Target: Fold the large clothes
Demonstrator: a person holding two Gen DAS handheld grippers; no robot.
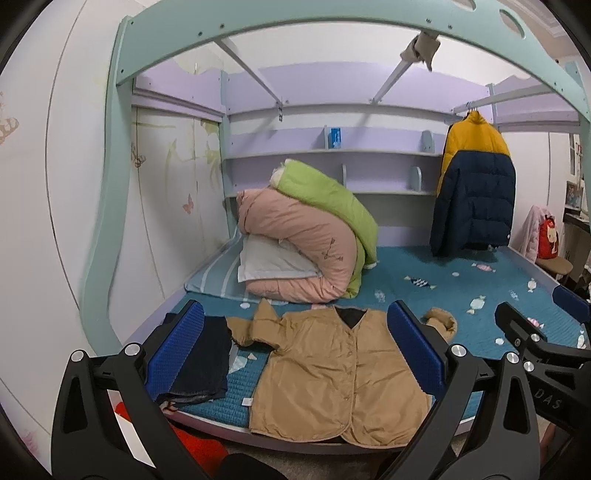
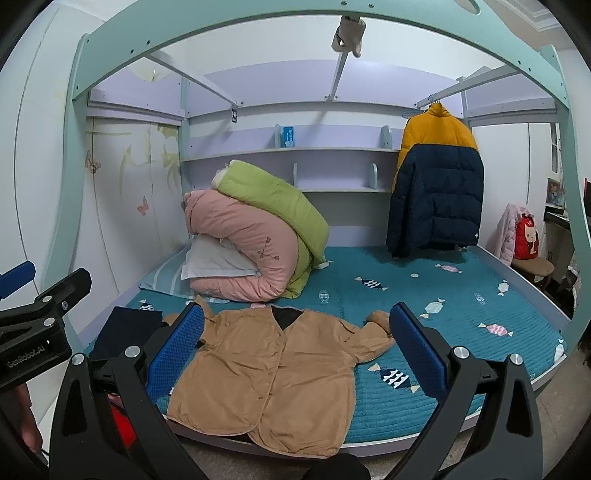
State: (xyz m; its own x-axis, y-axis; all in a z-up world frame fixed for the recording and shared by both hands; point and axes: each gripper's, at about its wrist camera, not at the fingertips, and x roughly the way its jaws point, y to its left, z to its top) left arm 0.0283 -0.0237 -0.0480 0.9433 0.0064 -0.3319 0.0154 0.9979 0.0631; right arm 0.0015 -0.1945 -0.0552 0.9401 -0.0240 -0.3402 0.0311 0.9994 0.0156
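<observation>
A tan buttoned jacket (image 1: 332, 373) lies flat, front up, at the near edge of the teal bed cover (image 1: 461, 280), its hem hanging over the edge. It also shows in the right wrist view (image 2: 273, 373), both sleeves bunched by the shoulders. My left gripper (image 1: 295, 354) is open and empty, held above the jacket. My right gripper (image 2: 295, 354) is open and empty, held above the jacket too. The right gripper shows at the right of the left wrist view (image 1: 535, 332), the left gripper at the left of the right wrist view (image 2: 40, 306).
A folded dark garment (image 1: 207, 362) lies left of the jacket. Pink and green quilts (image 1: 306, 236) with a white pillow are piled at the back left. A yellow and navy puffer jacket (image 1: 472, 184) hangs at the back right. The bunk frame (image 1: 332, 22) arches overhead.
</observation>
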